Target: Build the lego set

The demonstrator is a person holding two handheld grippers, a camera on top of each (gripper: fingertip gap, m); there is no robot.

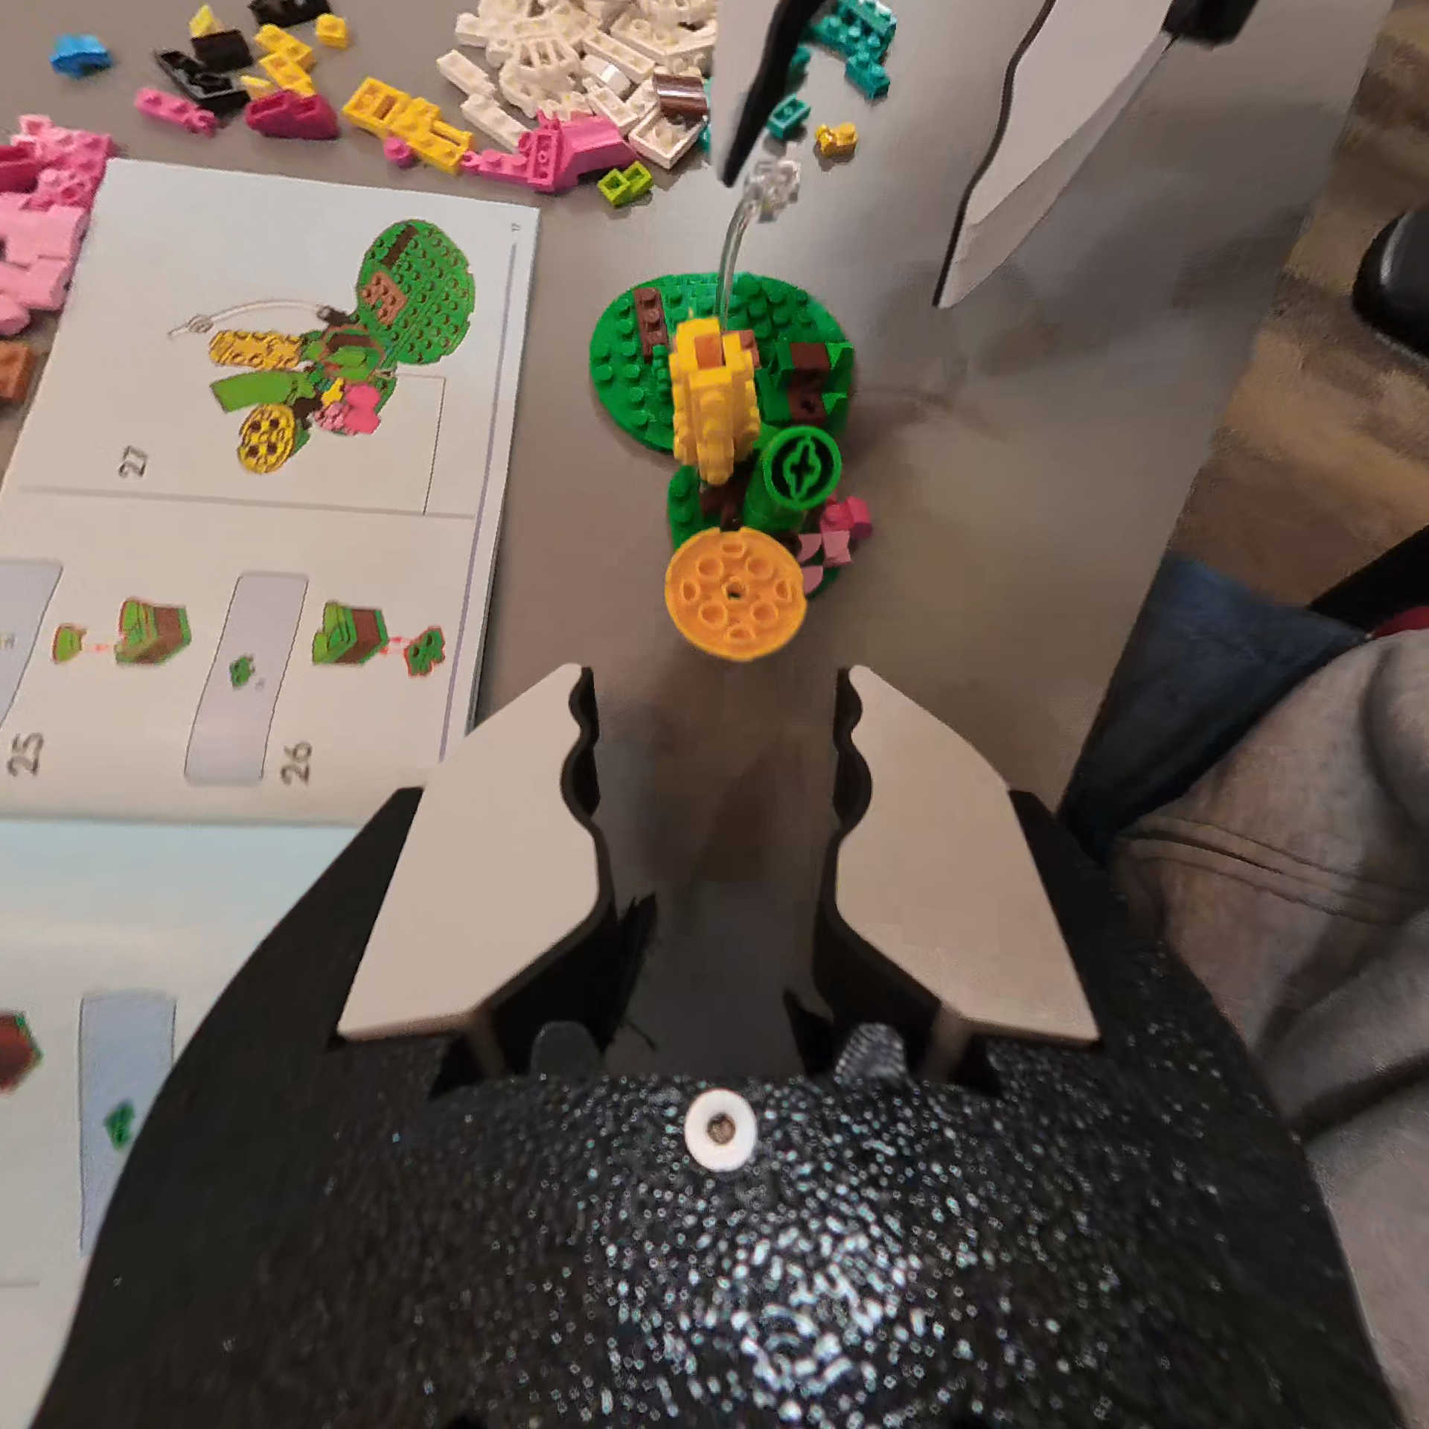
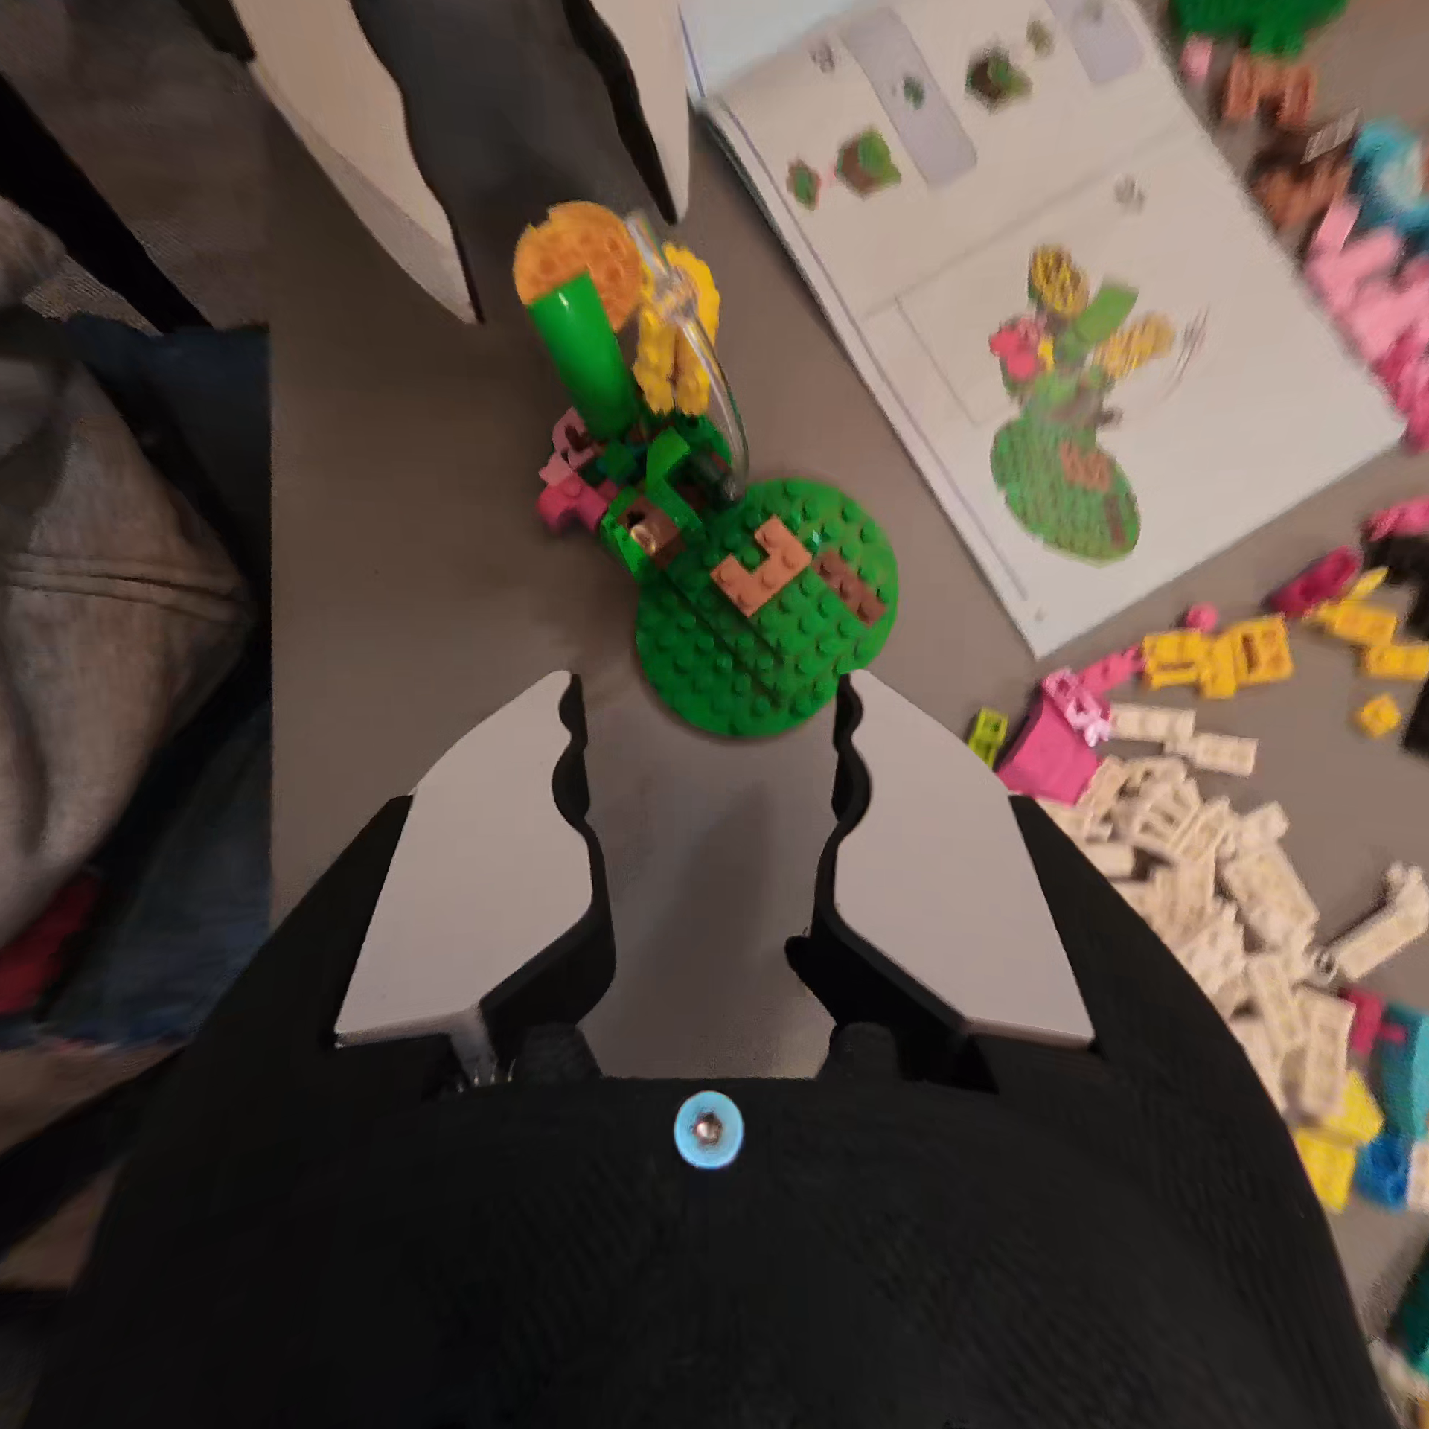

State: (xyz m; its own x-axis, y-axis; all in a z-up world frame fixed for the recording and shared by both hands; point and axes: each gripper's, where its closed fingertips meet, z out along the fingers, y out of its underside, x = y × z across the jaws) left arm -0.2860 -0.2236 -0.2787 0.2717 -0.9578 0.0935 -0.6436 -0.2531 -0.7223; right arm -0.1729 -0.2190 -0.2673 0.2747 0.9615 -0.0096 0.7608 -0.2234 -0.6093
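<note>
1. Two grippers, both with jaws spread and nothing between the pads. Left gripper (image 1: 719, 680) hangs above bare grey tabletop (image 1: 1005, 479), its tips just short of the yellow round plate (image 1: 733, 594) that fronts the brick model.
2. Right gripper (image 2: 707, 684) faces the model from the opposite side; its tips sit just beside the edge of the green studded base (image 2: 765, 642), the right fingertip (image 2: 858, 696) overlapping the rim in view. Contact: cannot tell.
3. Model stands between the two grippers, free on the table: green base, yellow stacked column (image 1: 707, 394), green round tile (image 1: 800, 468), pink pieces (image 1: 839, 530), and a clear curved stalk (image 1: 734, 240) rising from it.
4. Beside the model, left: open instruction booklet (image 1: 255, 433).
5. Farther off: loose bricks, a white heap (image 1: 588, 62), yellow pieces (image 1: 402, 116), pink pieces (image 1: 46, 201), teal ones (image 1: 858, 46).
6. Person's grey sleeve (image 1: 1276, 889) at the table edge.
</note>
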